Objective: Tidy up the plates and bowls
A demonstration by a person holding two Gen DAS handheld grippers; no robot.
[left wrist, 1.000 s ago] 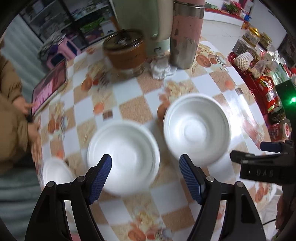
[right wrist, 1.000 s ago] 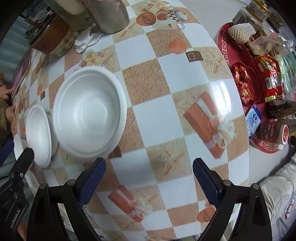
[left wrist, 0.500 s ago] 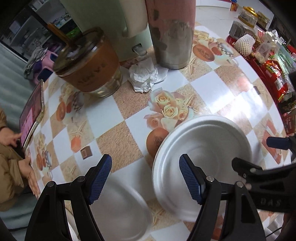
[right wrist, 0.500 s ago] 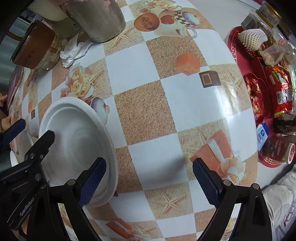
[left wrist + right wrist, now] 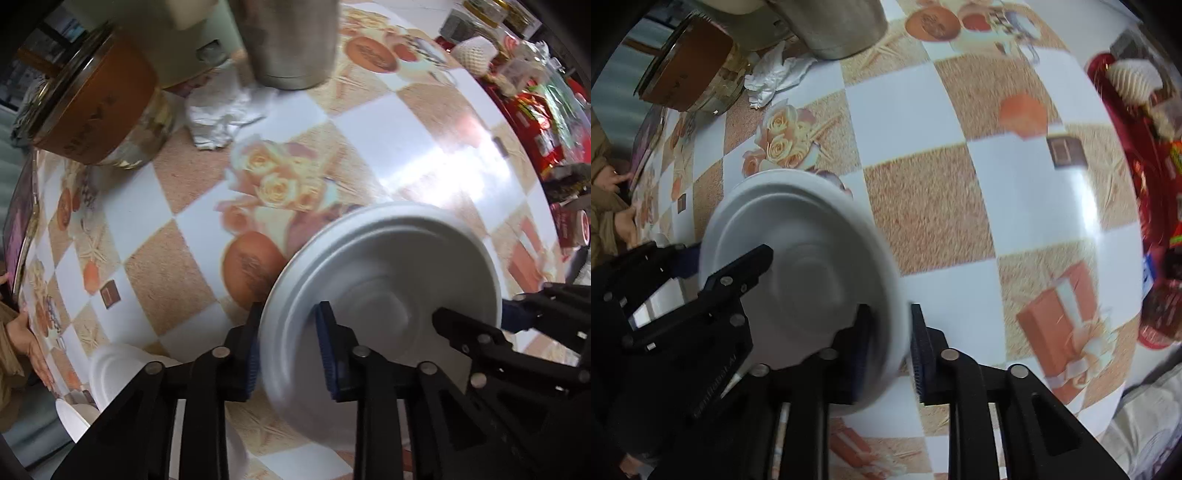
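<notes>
A white foam bowl [image 5: 388, 266] stands on the checked tablecloth [image 5: 162, 273], and both grippers hold it by opposite sides of its rim. My left gripper [image 5: 291, 347] points straight down, its jaws closing with the blue pads pressed on the near left rim. From the right wrist view the same bowl [image 5: 798, 236] has my right gripper [image 5: 890, 347] closing on its right rim, one pad inside and one outside. The right gripper [image 5: 480, 317] shows as black fingers at the bowl's far side in the left wrist view. The bowl looks blurred.
A second white bowl [image 5: 118, 369] and a smaller one [image 5: 74, 417] lie at the lower left. Behind stand a brown-lidded jar [image 5: 96, 107], a steel flask [image 5: 291, 40] and a crumpled tissue [image 5: 221, 114]. A red snack tray [image 5: 1126, 147] lies right. A person's hand [image 5: 22, 332] rests left.
Both grippers have come down and gone from wide open to shut on the bowl's rim. The left one shifted right, away from the second bowl.
</notes>
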